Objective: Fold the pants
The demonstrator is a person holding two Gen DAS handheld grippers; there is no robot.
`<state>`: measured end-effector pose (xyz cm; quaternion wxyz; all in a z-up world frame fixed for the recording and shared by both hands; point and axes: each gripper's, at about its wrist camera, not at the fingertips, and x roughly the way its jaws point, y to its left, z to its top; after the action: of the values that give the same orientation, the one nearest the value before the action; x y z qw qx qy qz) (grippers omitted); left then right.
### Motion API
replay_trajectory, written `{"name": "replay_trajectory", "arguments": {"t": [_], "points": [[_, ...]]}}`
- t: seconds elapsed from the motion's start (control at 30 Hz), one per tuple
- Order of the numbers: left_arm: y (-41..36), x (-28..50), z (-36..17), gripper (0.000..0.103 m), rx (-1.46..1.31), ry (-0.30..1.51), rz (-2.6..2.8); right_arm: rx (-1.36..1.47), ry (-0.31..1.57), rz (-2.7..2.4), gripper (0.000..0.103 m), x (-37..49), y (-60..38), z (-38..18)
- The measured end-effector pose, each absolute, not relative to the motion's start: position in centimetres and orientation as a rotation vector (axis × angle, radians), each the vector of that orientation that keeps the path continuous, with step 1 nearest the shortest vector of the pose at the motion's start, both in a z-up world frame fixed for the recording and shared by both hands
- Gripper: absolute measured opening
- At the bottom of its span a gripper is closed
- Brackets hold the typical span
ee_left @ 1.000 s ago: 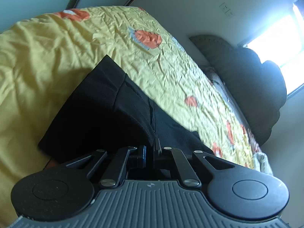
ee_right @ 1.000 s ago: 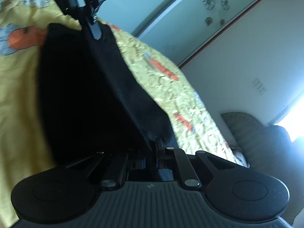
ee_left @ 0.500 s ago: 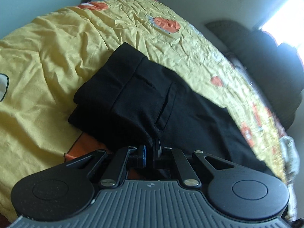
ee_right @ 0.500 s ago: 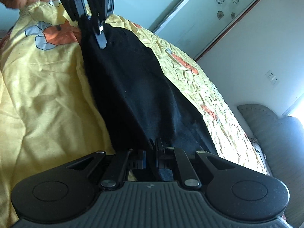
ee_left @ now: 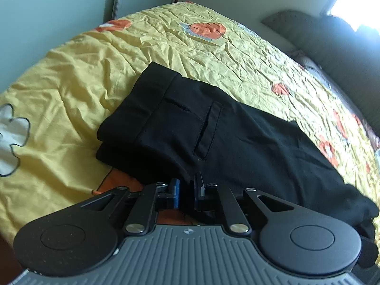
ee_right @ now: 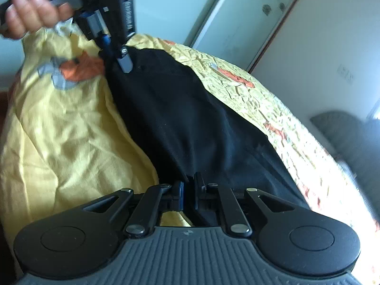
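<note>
one black pants [ee_left: 213, 137] on bedspread [ee_left: 71, 90]; left gripper [ee_left: 187, 187], right gripper [ee_right: 188, 187] both clamp it.

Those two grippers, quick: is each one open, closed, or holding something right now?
Left gripper: closed on the near edge of the black pants.
Right gripper: closed on the pants' edge as well.

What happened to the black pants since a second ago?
Both grippers brought the black pants down: a second ago they hung lifted, now they lie spread on the yellow bedspread. The left gripper and right gripper each stayed clamped on an edge of the pants. The bedspread stayed put.
</note>
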<state>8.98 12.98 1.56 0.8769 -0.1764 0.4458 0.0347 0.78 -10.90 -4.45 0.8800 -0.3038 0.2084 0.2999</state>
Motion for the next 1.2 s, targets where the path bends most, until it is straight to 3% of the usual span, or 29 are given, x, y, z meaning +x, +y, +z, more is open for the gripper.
{"name": "replay_trajectory", "arguments": {"t": [0.03,0.13,0.2,0.37,0.43,0.5,0.53,0.73,0.9,1.2], "points": [[12.8,8.8,1.9,0.022,-0.353,0.942,0.072,-0.613,0.438,0.628,0.009,0.8,-11.2,-4.4],[12.3,7.9,2.9,0.022,-0.336,0.97,0.051,-0.531,0.46,0.679,0.012,0.4,-12.9,-3.6],[11.3,7.4,3.6,0.022,-0.303,0.974,0.027,-0.413,0.502,0.74,0.02,0.3,-15.2,-2.7],[6.7,7.7,5.2,0.024,-0.2,0.916,-0.132,-0.043,0.507,0.629,0.021,0.5,-25.2,-0.3],[3.5,8.7,5.2,0.028,-0.142,0.897,-0.227,0.126,0.485,0.483,0.035,0.9,-30.3,0.2],[0.0,9.5,4.8,0.033,-0.092,0.882,-0.326,0.331,0.461,0.267,0.082,1.2,-36.2,0.2],[-2.1,9.9,4.5,0.035,-0.055,0.878,-0.386,0.419,0.432,0.184,0.085,1.0,-38.7,0.1],[-12.5,10.2,1.9,0.041,0.13,0.87,-0.647,0.84,0.435,-0.05,0.085,1.7,-50.1,-3.2],[-17.5,10.0,-0.4,0.044,0.241,0.859,-0.721,1.093,0.496,-0.006,0.085,4.2,-52.6,-6.1],[-20.1,10.8,-2.5,0.053,0.294,0.85,-0.717,0.92,0.558,0.052,0.085,11.2,-51.5,-2.1]]}}
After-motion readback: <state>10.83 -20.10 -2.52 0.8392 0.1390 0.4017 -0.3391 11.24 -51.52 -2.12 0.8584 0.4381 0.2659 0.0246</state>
